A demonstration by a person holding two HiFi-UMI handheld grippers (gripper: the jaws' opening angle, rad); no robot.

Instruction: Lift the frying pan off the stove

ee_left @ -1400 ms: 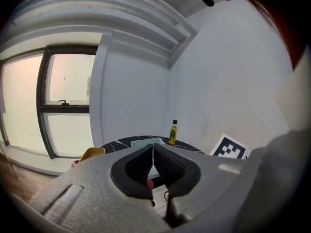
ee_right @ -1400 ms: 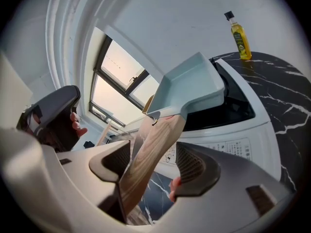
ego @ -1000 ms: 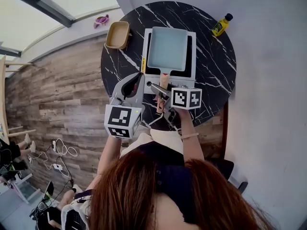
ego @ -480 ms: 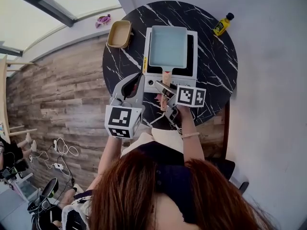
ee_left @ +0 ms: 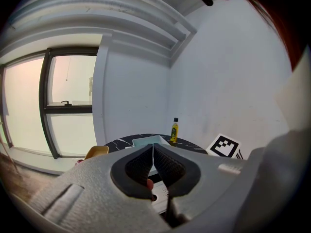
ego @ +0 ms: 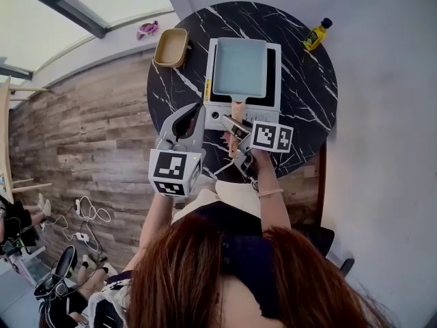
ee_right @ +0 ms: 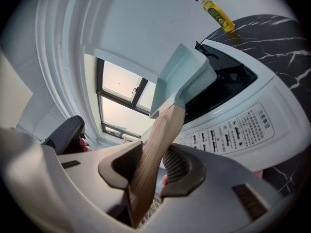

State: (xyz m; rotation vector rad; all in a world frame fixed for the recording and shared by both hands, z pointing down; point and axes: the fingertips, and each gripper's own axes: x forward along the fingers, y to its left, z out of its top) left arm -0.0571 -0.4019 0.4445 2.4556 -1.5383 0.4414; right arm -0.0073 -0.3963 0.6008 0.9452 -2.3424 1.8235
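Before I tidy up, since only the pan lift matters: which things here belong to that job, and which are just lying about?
Job: frying pan; stove; right gripper, jaws just closing on the wooden handle.
Lying about: yellow bottle; tan dish.

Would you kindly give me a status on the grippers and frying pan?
Right gripper just closed on wooden handle. Left gripper shut, empty. Frying pan on stove, not lifted. Path clear.
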